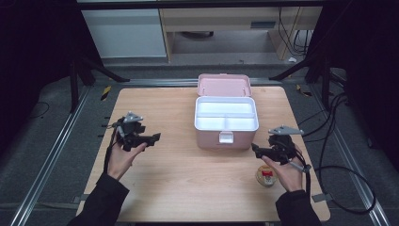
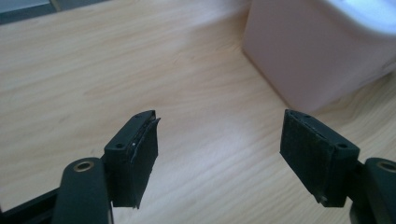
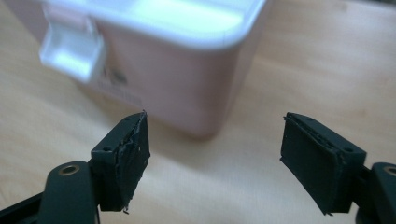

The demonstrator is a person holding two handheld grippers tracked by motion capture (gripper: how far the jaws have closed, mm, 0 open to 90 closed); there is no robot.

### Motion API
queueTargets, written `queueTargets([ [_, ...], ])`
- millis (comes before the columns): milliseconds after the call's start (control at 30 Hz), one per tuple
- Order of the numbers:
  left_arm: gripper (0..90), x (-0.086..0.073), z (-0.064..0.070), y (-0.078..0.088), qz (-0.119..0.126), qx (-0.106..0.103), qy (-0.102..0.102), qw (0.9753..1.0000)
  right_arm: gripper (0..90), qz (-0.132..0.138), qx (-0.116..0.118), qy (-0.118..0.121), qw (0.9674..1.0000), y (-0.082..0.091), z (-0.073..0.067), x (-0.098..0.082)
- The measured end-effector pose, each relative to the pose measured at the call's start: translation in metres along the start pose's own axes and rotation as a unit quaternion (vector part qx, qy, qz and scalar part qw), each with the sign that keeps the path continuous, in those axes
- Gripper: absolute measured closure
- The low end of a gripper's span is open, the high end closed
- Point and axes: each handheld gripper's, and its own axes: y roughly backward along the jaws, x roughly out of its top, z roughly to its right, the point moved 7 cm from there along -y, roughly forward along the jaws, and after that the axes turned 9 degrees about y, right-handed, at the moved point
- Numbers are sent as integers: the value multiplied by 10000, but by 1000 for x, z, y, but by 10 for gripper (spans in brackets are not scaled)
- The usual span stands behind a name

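Observation:
A pink box (image 1: 226,136) stands in the middle of the wooden table (image 1: 179,179), its lid (image 1: 224,84) swung back and a white divided tray (image 1: 226,114) showing inside. A white latch (image 1: 226,137) hangs on its front wall. My left gripper (image 1: 153,138) is held above the table left of the box, open and empty. My right gripper (image 1: 256,149) hovers off the box's right front corner, open too, nothing between its pads. The box wall (image 2: 303,51) lies ahead in the left gripper view. In the right gripper view the latch (image 3: 70,51) and box corner (image 3: 205,84) are close.
A small round jar with a red label (image 1: 266,176) sits on the table under my right hand. Black cables (image 1: 339,165) trail over the floor at the right. Metal rails (image 1: 51,155) run along both sides of the table, and cabinets stand at the back.

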Motion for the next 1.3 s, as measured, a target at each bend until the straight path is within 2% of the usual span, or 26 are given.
queueTargets([
  [33,283,6,5,-4,-1,-49,-9,10000,254,204,-84,-7,9998,-2,5,14],
  [67,283,12,10,-7,14,-90,-27,10000,254,204,-84,-7,9998,-2,5,14],
  [133,293,24,20,-14,39,-169,-52,9998,275,403,-143,-74,9991,-6,15,31],
  [333,330,49,45,-35,-26,-360,-159,9992,329,413,-219,-153,9988,-20,26,47],
  [433,355,58,55,-48,-121,-444,-209,9987,358,271,-174,-164,9993,-31,29,53],
  [467,359,63,61,-55,-159,-513,-220,9983,394,223,-154,-127,9996,-38,30,56],
  [500,360,63,61,-55,-159,-513,-220,9983,394,223,-154,-127,9996,-38,30,56],
  [567,371,67,68,-63,-121,-647,-150,9977,450,43,-147,-57,9999,-49,29,58],
  [600,371,67,70,-65,-145,-669,-159,9975,450,43,-147,-57,9999,-49,29,58],
  [633,370,68,74,-69,-154,-665,-183,9975,496,-47,-214,23,9998,-55,29,57],
  [767,370,71,87,-82,-209,-663,-245,9973,563,-180,-247,66,9995,-62,32,55],
  [833,371,71,89,-85,-243,-661,-239,9972,579,-206,-255,68,9994,-63,33,54],
  [867,386,71,92,-91,-274,-605,-254,9975,633,-237,-216,69,9995,-64,33,52],
  [967,423,69,93,-97,-344,-577,-283,9973,682,-220,-197,72,9995,-64,33,52],
  [1067,452,64,88,-104,-503,-426,-332,9973,687,-215,-186,25,9996,-64,33,51],
  [1100,486,63,87,-105,-533,-414,-329,9972,687,-199,-186,36,9996,-64,33,51],
  [1167,490,61,85,-106,-598,-498,-314,9965,685,-193,-165,38,9997,-64,32,51],
  [1233,559,60,83,-104,-620,-476,-374,9962,682,-130,-26,15,9999,-65,26,52],
  [1300,555,56,80,-101,-676,-333,-529,9958,681,-125,1,31,9999,-66,23,53],
])
